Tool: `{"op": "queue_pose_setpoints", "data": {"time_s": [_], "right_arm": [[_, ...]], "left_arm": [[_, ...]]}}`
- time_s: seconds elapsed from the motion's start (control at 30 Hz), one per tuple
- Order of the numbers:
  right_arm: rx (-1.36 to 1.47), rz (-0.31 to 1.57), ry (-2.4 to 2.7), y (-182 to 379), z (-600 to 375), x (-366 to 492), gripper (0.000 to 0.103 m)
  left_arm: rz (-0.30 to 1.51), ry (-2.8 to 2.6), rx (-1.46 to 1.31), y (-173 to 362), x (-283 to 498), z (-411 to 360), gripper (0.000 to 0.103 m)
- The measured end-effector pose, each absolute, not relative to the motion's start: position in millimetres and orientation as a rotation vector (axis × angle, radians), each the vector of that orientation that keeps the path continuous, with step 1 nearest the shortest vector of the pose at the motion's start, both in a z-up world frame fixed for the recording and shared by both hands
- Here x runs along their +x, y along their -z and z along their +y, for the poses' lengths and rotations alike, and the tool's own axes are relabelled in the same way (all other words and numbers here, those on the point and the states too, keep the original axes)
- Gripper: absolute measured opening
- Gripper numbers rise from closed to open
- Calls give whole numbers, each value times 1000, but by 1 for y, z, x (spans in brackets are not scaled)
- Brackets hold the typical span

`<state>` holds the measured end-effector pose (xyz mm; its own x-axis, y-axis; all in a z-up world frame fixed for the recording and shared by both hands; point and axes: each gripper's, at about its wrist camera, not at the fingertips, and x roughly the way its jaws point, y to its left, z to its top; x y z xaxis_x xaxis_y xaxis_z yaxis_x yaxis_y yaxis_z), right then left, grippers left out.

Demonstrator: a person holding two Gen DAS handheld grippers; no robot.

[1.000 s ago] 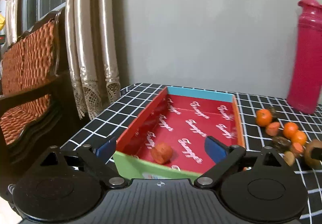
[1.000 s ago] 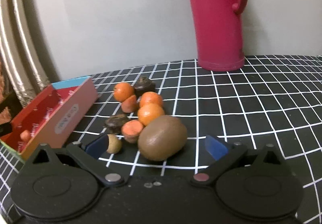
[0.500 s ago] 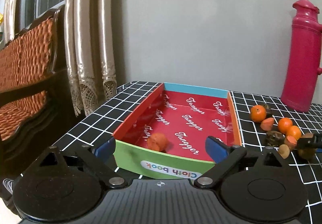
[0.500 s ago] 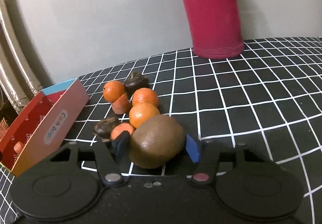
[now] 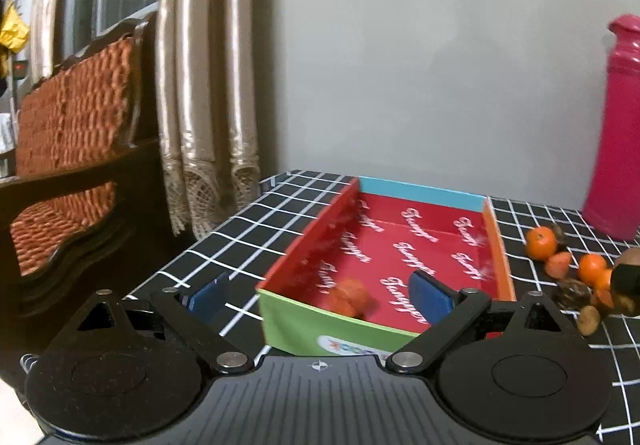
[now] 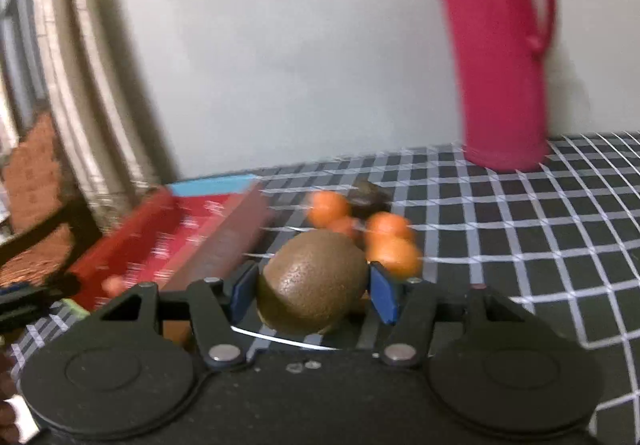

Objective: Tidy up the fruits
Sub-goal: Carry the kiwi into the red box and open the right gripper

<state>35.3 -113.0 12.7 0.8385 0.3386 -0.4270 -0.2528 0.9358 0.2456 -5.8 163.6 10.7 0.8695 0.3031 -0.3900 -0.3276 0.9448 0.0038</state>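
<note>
One red box [image 5: 424, 245] lettered "Tungger", right claw [image 6: 314, 287] gripping kiwi [image 6: 312, 283]

low wrist views, sharing box [image 5: 384, 245], fruits [image 6: 390, 241]

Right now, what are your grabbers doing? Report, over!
Right gripper shut on kiwi, lifted. Left gripper open, empty, at red box. One orange fruit inside box. Nothing blocking.

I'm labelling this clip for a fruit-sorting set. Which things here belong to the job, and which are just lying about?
Job:
- kiwi, clamped in the right gripper
- red box, one orange piece inside
- loose fruit pile
- left gripper, empty

Lying about:
- pink flask
- chair
- curtains
</note>
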Motion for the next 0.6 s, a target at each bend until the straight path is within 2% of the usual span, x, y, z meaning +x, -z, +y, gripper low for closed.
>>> {"op": "queue_pose_setpoints", "data": {"time_s": [0.27,0.6], "right_arm": [[128,466,-525,-36,-37,42,59],[-22,535,-582,-18,37,56,59]], "left_arm": [[415,-411,-132,-8,-5,200,96],[434,-518,-181,2,-14,245,96]]}}
